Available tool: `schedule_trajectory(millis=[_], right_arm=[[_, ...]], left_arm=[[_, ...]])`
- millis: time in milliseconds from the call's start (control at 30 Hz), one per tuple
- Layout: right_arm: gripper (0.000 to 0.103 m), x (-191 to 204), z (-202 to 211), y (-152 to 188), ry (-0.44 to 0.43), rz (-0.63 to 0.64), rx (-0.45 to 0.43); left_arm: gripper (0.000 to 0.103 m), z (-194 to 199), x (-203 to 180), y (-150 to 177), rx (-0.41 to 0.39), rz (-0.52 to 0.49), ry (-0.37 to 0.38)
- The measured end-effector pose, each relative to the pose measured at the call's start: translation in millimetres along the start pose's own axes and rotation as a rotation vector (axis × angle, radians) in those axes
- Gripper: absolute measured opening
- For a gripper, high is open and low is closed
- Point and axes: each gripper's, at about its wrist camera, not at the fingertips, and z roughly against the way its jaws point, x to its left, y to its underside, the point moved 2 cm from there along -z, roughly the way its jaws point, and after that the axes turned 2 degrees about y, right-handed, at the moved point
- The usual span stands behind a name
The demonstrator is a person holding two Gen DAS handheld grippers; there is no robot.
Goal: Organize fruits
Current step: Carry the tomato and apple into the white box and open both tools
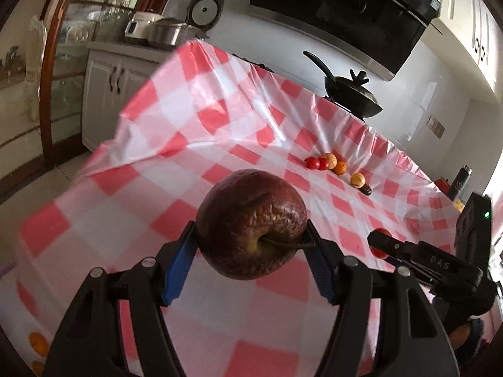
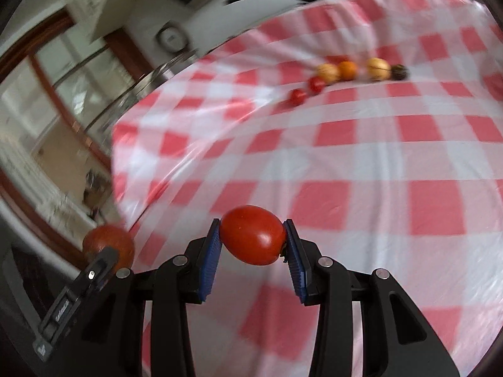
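Observation:
My left gripper (image 1: 251,235) is shut on a wrinkled dark red apple (image 1: 251,224), held above the red-and-white checked tablecloth (image 1: 176,157). My right gripper (image 2: 253,238) is shut on a small red tomato (image 2: 253,235); it also shows in the left wrist view as the right gripper (image 1: 382,245) low on the right. The apple (image 2: 108,245) appears again at the right wrist view's left edge. A row of fruits (image 1: 336,166) lies far across the table: two red tomatoes (image 2: 306,91), two pale yellow fruits, an orange (image 2: 347,69) and a dark fruit (image 2: 400,72).
A black lidded wok (image 1: 352,92) sits at the table's far edge under a range hood (image 1: 345,9). Rice cookers (image 1: 163,30) stand on a white cabinet at the left. A dark bottle (image 1: 460,182) stands far right. Orange fruits (image 1: 38,342) lie at the lower left.

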Motion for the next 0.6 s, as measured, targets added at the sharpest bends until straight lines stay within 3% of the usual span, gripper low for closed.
schedule_trajectory(millis=[300, 600], right_arm=[[0.040, 69, -4, 36, -0.066, 0.198, 0.051], [0.040, 129, -6, 81, -0.154, 0.383, 0.114]], left_arm=[[0.066, 36, 22, 18, 0.023, -0.036, -0.024], [0.066, 82, 60, 38, 0.027, 0.006, -0.079]])
